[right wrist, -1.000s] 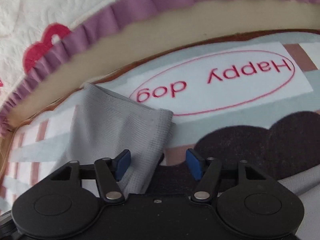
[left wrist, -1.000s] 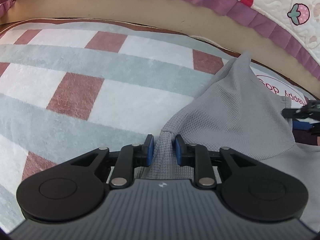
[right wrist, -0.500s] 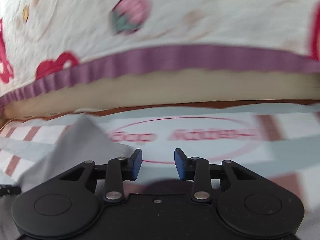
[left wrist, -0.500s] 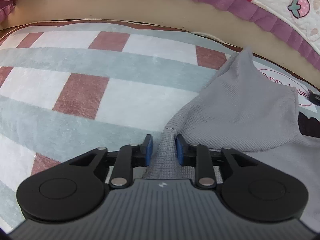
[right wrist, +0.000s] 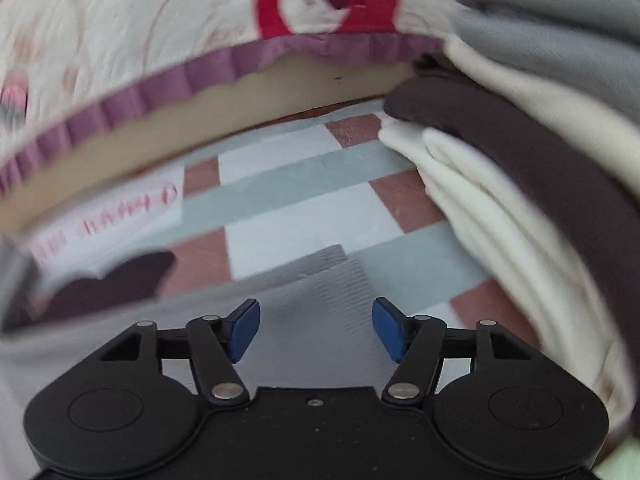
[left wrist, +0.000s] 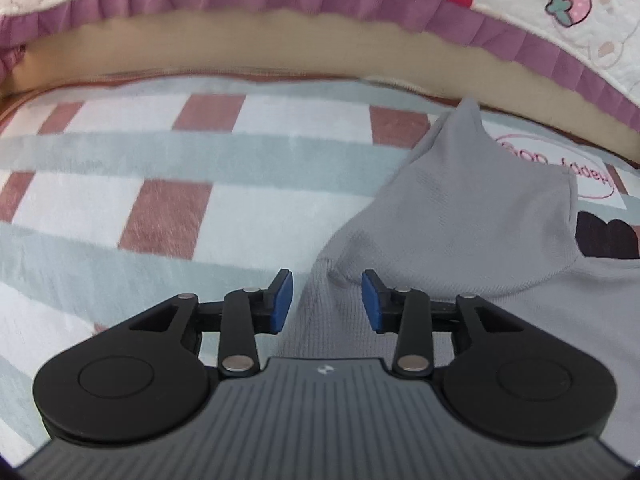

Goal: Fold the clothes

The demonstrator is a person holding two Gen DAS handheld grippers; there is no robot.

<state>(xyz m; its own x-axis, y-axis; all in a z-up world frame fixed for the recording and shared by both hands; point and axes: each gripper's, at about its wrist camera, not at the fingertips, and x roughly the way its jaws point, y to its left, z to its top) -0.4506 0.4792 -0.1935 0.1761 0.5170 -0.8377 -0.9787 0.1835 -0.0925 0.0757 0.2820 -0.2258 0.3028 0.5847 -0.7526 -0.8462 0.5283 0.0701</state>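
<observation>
Lying spread on the checked rug [left wrist: 172, 208] beside the quilt-draped bed [left wrist: 280, 48], the grey knit garment [left wrist: 460, 216] has one flap folded over itself into a raised point, apparently a first fold already laid so the body can be narrowed. The left gripper [left wrist: 326, 300] hovers over the garment's near edge with its fingers apart and gripping nothing, straddling a small ridge of fabric. The right gripper [right wrist: 316, 330], fingers also spread and empty, hangs over another grey cloth corner near a stack of cream and brown folded clothes [right wrist: 500, 184] on the right, probably where finished pieces go.
</observation>
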